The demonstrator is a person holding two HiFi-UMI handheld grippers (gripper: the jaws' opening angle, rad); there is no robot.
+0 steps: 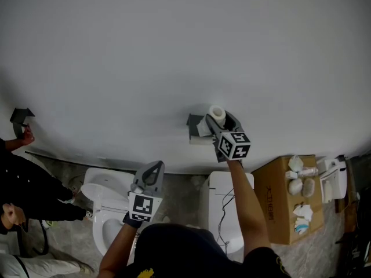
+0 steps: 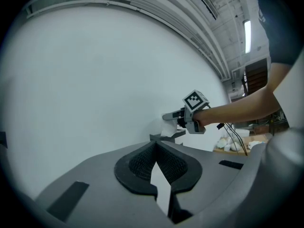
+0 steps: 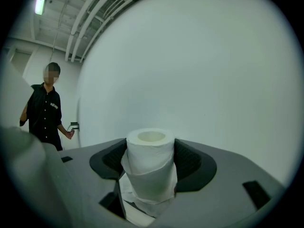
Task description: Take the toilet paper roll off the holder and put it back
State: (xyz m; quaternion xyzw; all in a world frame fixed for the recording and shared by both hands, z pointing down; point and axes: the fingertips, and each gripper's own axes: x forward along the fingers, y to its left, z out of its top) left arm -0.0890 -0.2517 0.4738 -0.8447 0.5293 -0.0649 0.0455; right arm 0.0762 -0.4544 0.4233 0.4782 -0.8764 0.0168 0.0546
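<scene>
The white toilet paper roll (image 3: 150, 170) stands upright between the two dark pads of my right gripper (image 3: 151, 148), which is shut on it. A loose tail of paper hangs under the roll. In the head view the roll (image 1: 217, 114) is held at the white wall, just right of the dark wall holder (image 1: 194, 122) and slightly above it. The left gripper view shows the holder (image 2: 167, 137) below my right gripper (image 2: 172, 116). My left gripper (image 1: 153, 170) is lower and to the left, above a toilet, shut with nothing in it; its tips (image 2: 156, 145) meet.
Two white toilets (image 1: 104, 210) (image 1: 228, 210) stand below the wall. A cardboard box (image 1: 277, 204) with several white items on top sits at the right. A person in black (image 3: 45, 110) stands at the left by a second wall holder (image 1: 20, 118).
</scene>
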